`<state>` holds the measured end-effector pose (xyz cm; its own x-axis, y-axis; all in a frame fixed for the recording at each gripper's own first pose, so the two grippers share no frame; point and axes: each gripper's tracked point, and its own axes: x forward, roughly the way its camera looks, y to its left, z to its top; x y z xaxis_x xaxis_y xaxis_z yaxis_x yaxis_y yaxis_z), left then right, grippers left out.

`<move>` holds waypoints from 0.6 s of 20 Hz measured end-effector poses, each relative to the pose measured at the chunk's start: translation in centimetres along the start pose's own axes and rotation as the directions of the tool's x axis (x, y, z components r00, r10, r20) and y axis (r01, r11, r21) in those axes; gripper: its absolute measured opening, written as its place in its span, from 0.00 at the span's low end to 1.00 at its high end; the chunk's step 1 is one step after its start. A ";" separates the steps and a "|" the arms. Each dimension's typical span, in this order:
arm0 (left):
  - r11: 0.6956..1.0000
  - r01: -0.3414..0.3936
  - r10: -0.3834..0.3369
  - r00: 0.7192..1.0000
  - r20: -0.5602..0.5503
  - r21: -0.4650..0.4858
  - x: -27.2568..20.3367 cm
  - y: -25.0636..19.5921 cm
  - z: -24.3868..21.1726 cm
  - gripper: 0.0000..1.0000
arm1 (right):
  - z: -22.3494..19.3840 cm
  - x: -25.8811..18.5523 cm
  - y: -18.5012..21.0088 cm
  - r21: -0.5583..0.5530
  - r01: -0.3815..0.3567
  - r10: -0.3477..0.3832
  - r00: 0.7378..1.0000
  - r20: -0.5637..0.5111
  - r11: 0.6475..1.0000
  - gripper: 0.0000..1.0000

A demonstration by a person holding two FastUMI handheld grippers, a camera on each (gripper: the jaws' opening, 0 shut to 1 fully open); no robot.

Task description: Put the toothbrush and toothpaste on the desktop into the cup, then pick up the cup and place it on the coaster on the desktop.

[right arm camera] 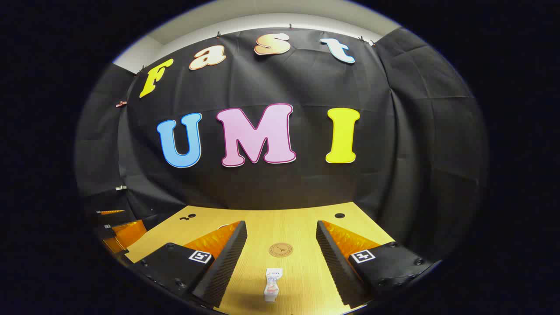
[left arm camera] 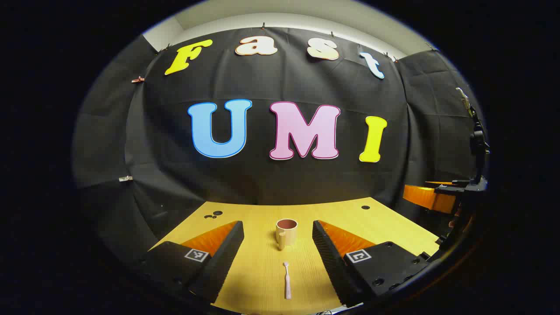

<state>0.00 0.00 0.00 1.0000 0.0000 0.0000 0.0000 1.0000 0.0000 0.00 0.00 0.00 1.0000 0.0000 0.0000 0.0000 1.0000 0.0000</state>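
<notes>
In the left gripper view a tan cup (left arm camera: 286, 232) with a handle stands upright on the wooden desktop (left arm camera: 262, 218), straight ahead. A pale pink toothbrush (left arm camera: 287, 280) lies lengthwise nearer to me, head toward the cup. My left gripper (left arm camera: 277, 258) is open, its fingers wide on either side of both. In the right gripper view a small white toothpaste tube (right arm camera: 272, 284) lies on the desktop (right arm camera: 297, 223), with a round wooden coaster (right arm camera: 280, 250) just beyond it. My right gripper (right arm camera: 281, 260) is open, its fingers on either side of the tube and coaster, above the desk.
Small dark holes mark the desk's far corners (left arm camera: 365, 207) (right arm camera: 339, 215). The black cloth wall stands close behind the desk's far edge. The other gripper (left arm camera: 442, 197) shows at the right edge of the left gripper view, and the other gripper (right arm camera: 118, 229) at the right gripper view's left edge.
</notes>
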 end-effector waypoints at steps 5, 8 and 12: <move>1.000 -0.009 0.009 1.000 -0.011 -0.002 0.0 0.4 -0.6 0.98 | -1.1 0.2 -0.3 0.013 0.002 -0.002 0.999 -0.040 1.000 0.98; 1.000 -0.011 0.011 1.000 -0.017 -0.008 0.0 0.6 -0.9 0.98 | -1.3 0.2 -0.3 0.007 0.006 -0.005 0.999 -0.052 1.000 0.98; 1.000 -0.018 0.018 1.000 -0.023 -0.011 -0.2 0.8 -1.3 0.98 | -1.9 0.3 -0.1 -0.001 0.004 -0.004 0.997 -0.074 1.000 0.98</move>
<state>-0.25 0.83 -1.26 0.9996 0.0182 -0.0228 -0.0184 0.9998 -0.0112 0.25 -0.15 -1.91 0.9973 -0.0042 -0.0737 0.0041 1.0000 -0.0006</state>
